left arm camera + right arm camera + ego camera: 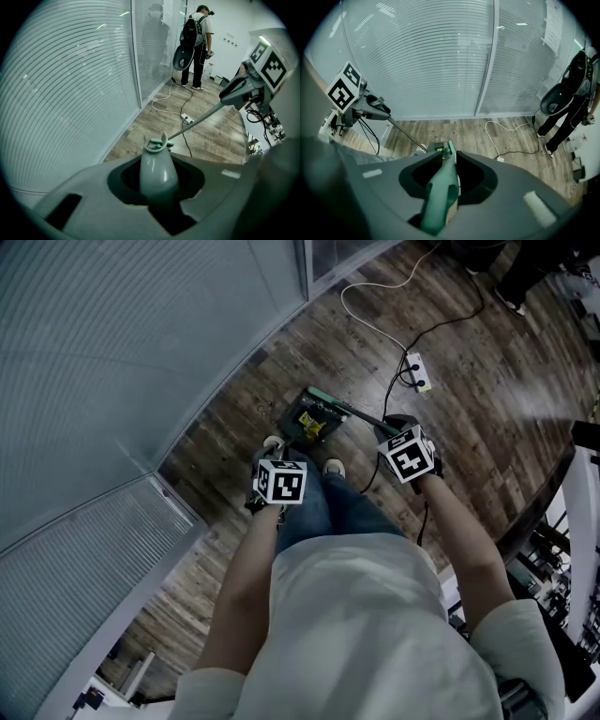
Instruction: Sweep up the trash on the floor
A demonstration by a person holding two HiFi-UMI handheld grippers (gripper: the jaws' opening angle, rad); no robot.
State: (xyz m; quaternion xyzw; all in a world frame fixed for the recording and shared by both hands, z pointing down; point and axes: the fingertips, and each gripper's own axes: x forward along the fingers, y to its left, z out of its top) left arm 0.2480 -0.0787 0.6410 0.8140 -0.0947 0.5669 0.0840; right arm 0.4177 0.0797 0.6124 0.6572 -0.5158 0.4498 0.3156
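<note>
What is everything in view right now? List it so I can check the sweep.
dustpan: one, dark with green rim, on the floor ahead of the shoes
trash: yellow, count unclear, inside the dustpan
power strip: one, white, beyond the dustpan
white cable: one, looping near the glass wall
glass wall: grey, slatted, on the left
another person: one, dark clothes, far along the wall
grey handle: one, in the left gripper
green handle: one, in the right gripper
shoes: two, white, by the dustpan
left gripper: shut on grey handle
right gripper: shut on green handle
</note>
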